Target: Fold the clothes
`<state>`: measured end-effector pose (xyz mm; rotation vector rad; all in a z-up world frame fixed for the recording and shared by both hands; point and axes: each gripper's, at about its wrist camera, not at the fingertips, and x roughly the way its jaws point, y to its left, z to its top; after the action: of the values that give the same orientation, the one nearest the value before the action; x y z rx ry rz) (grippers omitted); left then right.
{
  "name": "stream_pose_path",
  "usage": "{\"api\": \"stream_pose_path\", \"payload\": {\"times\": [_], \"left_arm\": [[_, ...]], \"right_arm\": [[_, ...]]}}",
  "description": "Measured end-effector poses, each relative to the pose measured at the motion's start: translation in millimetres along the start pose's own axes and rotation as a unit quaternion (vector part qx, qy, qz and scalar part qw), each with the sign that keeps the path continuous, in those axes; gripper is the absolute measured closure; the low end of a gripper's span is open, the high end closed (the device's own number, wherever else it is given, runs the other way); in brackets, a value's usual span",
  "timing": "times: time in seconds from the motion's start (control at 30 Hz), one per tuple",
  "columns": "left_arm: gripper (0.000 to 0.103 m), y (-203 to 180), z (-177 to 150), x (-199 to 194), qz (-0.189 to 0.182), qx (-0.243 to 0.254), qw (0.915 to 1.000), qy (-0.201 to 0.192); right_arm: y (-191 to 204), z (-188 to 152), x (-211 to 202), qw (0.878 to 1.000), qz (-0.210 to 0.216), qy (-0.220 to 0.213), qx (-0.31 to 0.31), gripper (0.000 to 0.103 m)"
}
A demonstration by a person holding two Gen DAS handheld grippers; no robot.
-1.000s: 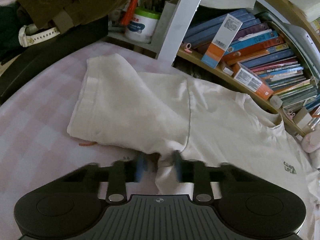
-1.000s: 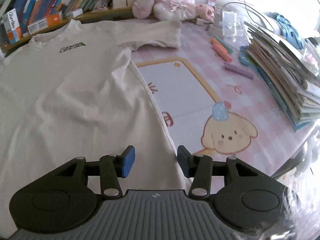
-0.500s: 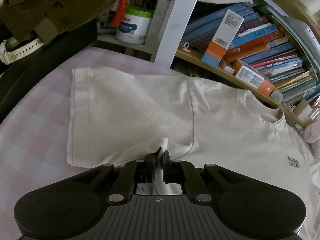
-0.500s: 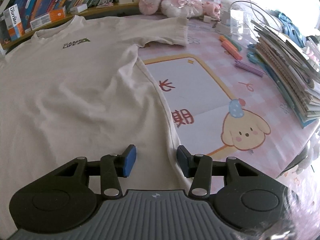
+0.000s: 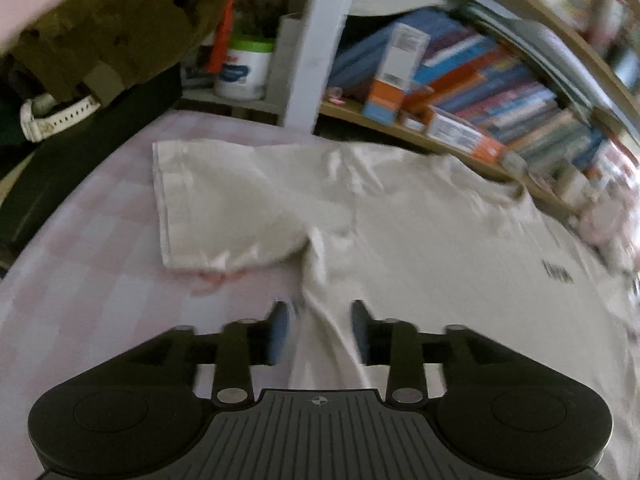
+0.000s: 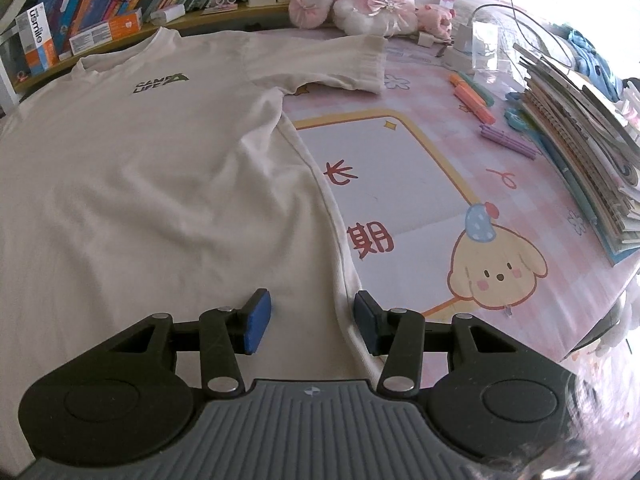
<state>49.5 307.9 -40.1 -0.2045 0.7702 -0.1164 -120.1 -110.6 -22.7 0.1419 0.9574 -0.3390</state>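
So we've got the white T-shirt (image 6: 152, 184) spread out flat, front side up, on the pink checked table mat (image 6: 532, 200), collar pointing toward the bookshelf (image 5: 500, 112) at the back. Our left gripper (image 5: 318, 330) is down by the shirt's side edge just below the sleeve (image 5: 240, 204), and its jaws are opening right now; a ridge of fabric runs between the two fingers, but the pads aren't pressing on it as far as we can tell, and that view is pretty blurry. That sleeve lies flat and spread out on the mat. Our right gripper (image 6: 308, 322) sits over the opposite side of the shirt with its jaws apart, and the side seam runs up between the blue pads (image 6: 256, 322) without being pinched. The other sleeve (image 6: 332, 64) is stretched out toward the plush toys (image 6: 360, 0). There's a small dark chest logo (image 6: 160, 82) near the collar. To the right of the shirt we can see the puppy drawing (image 6: 496, 268) on the mat, some highlighter pens (image 6: 476, 100), and a stack of notebooks (image 6: 580, 128). On the left side there's a white tub (image 5: 244, 68) on the shelf.
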Motion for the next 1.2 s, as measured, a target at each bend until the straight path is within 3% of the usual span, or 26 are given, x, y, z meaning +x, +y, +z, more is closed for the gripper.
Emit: {"api": "stream_pose_path", "payload": {"times": [0.1, 0.3, 1.2], "left_arm": [[0.037, -11.7, -17.2, -21.7, 0.007, 0.039, 0.9992, 0.0], [0.037, -19.0, -36.0, -39.7, 0.02, 0.075, 0.9968, 0.019], [0.034, -39.5, -59.2, -54.5, 0.001, 0.119, 0.9924, 0.033]], "right_arm": [[-0.1, -0.7, 0.0, 1.0, 0.001, -0.002, -0.003, 0.059], [0.0, -3.4, -0.6, 1.0, 0.001, -0.008, -0.003, 0.059], [0.9, -5.9, -1.9, 1.0, -0.002, -0.017, -0.003, 0.059]]}}
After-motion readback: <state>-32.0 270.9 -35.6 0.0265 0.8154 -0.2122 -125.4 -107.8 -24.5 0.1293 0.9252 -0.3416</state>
